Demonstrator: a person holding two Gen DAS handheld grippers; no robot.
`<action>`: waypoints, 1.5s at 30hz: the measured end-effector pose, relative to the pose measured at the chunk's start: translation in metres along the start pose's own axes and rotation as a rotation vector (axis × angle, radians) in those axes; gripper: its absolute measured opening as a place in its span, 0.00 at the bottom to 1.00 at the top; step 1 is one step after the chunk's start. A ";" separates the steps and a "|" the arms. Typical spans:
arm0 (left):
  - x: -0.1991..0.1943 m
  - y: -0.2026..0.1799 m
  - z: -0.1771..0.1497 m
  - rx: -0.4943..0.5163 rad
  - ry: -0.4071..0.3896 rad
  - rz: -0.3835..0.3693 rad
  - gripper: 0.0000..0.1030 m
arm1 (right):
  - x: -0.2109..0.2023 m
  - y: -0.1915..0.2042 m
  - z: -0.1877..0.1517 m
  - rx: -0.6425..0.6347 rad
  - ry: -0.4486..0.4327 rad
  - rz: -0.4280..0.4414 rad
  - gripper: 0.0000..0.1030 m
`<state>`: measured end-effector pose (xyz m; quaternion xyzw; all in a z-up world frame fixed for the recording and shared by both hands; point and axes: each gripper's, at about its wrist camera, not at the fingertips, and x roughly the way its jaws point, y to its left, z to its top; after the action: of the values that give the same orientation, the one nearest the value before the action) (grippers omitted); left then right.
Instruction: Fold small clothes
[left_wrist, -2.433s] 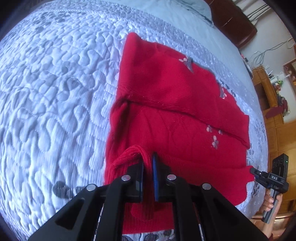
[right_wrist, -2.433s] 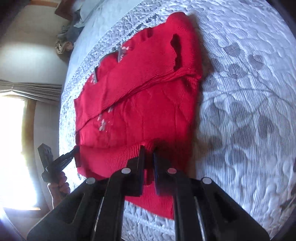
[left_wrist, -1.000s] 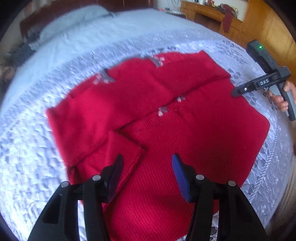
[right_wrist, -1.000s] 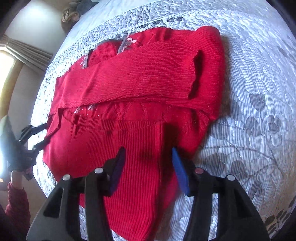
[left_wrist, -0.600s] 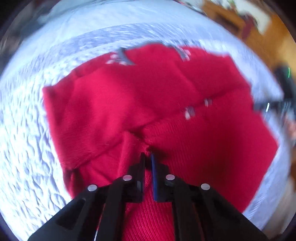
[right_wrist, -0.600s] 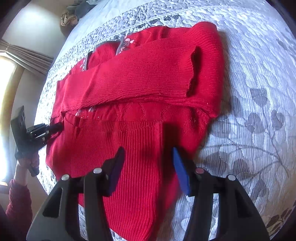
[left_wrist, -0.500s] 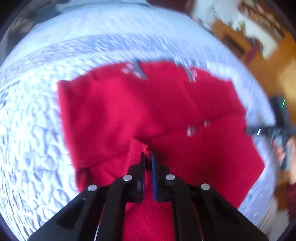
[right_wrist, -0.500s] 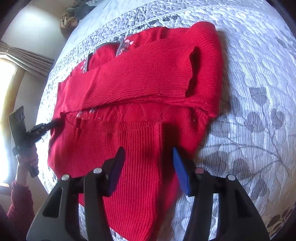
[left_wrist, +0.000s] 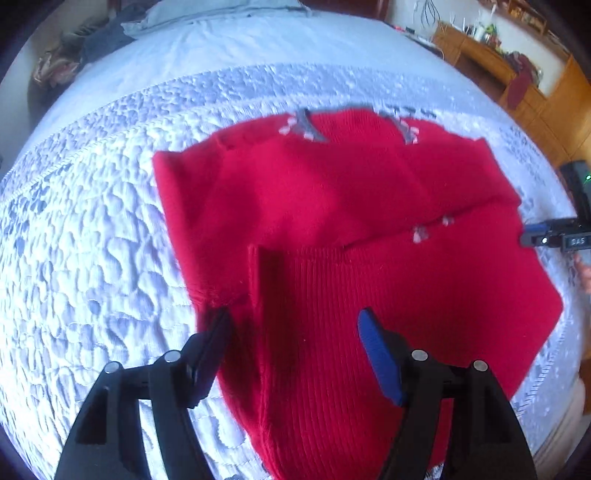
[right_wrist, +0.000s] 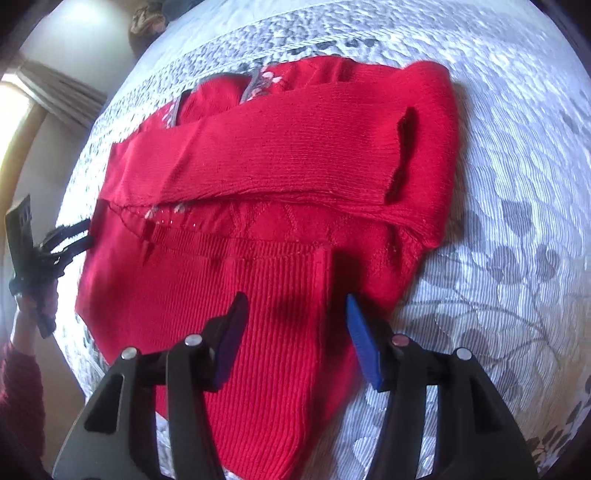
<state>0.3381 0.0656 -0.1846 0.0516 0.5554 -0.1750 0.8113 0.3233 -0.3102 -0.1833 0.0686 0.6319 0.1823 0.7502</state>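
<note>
A red knitted sweater (left_wrist: 369, 229) is lying partly folded on a white quilted bedspread (left_wrist: 92, 240), its sleeves laid across the chest and a ribbed panel (left_wrist: 314, 332) folded over the lower body. The left gripper (left_wrist: 291, 332) is hovering above that ribbed panel with its jaws opening; the cloth is lying below and between them, but neither pad is pressing on it. The right gripper (right_wrist: 295, 321) is hanging over the sweater's opposite side with its jaws standing apart over the ribbed fold's edge (right_wrist: 325, 295), gripping nothing. The sweater's left edge is sitting well in from the bedspread's border, with bare quilt lying open beside and beyond it. On the right gripper's side, grey leaf-patterned quilt (right_wrist: 517, 258) is stretching wide and free. The near hem is lying close to the bed's edge. In the right wrist view, the person's hand (right_wrist: 35, 299) is holding the left gripper's handle just beside the sweater's side edge. A wooden cabinet (left_wrist: 535, 92) is standing past the bed, and a curtain (right_wrist: 62, 96) is hanging by a bright window.
</note>
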 end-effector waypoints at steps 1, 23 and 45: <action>0.005 -0.001 0.001 -0.001 0.011 -0.009 0.66 | 0.001 0.002 0.000 -0.019 -0.002 -0.017 0.46; -0.081 0.036 0.051 -0.209 -0.309 -0.086 0.03 | -0.105 -0.008 0.045 -0.002 -0.300 0.109 0.03; 0.058 0.078 0.129 -0.325 -0.079 0.052 0.35 | 0.027 -0.073 0.157 0.226 -0.123 -0.081 0.12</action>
<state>0.4970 0.0899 -0.1979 -0.0731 0.5427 -0.0636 0.8343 0.4933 -0.3480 -0.2023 0.1381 0.6034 0.0751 0.7818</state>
